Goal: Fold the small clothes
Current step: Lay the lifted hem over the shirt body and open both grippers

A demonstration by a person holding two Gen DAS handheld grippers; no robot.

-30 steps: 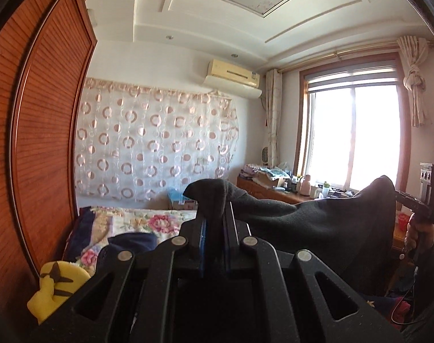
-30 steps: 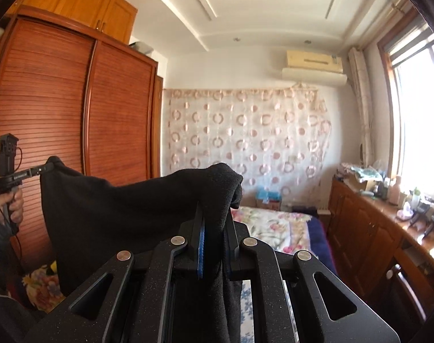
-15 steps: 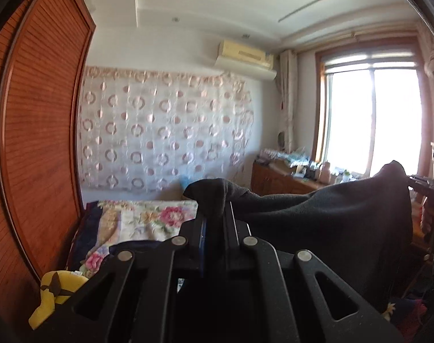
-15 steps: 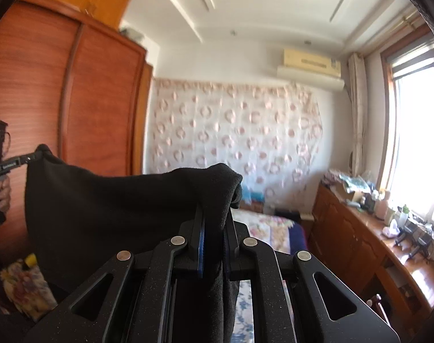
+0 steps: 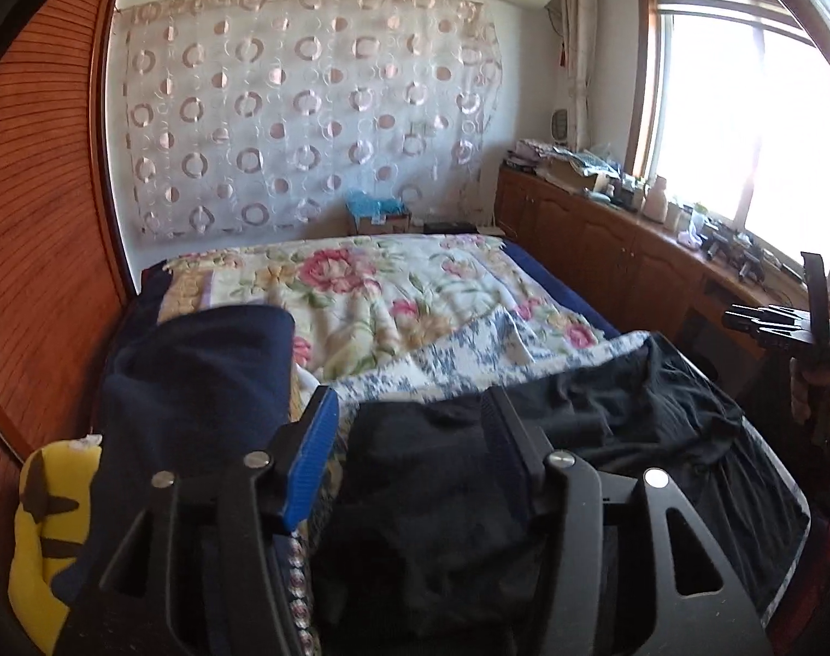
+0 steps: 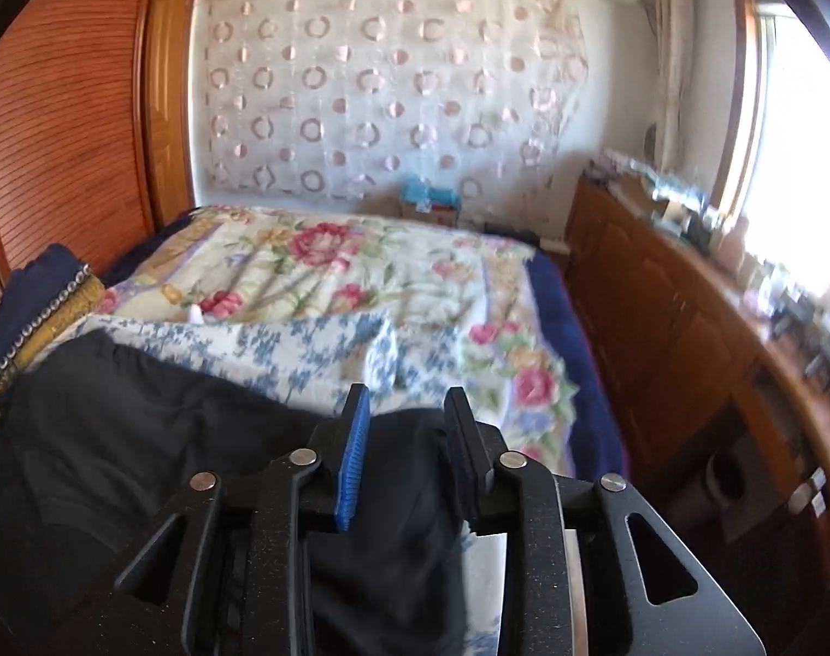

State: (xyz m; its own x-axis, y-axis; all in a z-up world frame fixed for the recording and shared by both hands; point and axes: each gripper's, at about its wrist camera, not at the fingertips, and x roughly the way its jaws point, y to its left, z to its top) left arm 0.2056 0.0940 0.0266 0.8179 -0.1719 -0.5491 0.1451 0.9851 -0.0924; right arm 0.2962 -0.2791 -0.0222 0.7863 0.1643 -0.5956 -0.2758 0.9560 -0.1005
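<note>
The bed fills the middle of this small bedroom, and everything else sits around it. Nearest on it lies the black garment, spread rumpled across the foot of the bed over a blue-and-white printed sheet. The left gripper hangs low over the garment's left part, its jaws opening, blue pad on one side and black on the other, with dark cloth lying between them but neither pad pressing on it. The right gripper is over the garment's right corner, its jaws also opening and narrower than the left pair; the cloth sits slack in the gap, not pinched. In the left wrist view the right gripper shows off the bed's right edge, held by a hand. At the bed's left side a heap of navy cloth stands just beside the left gripper, with a yellow plush toy tucked below it against the slatted wooden wardrobe. Beyond the sheet the floral quilt covers the rest of the bed. Along the bed's right side runs a low wooden cabinet cluttered on top, under a bright window. Past the head of the bed a circle-patterned curtain hangs on the far wall, a cardboard box at its foot.
</note>
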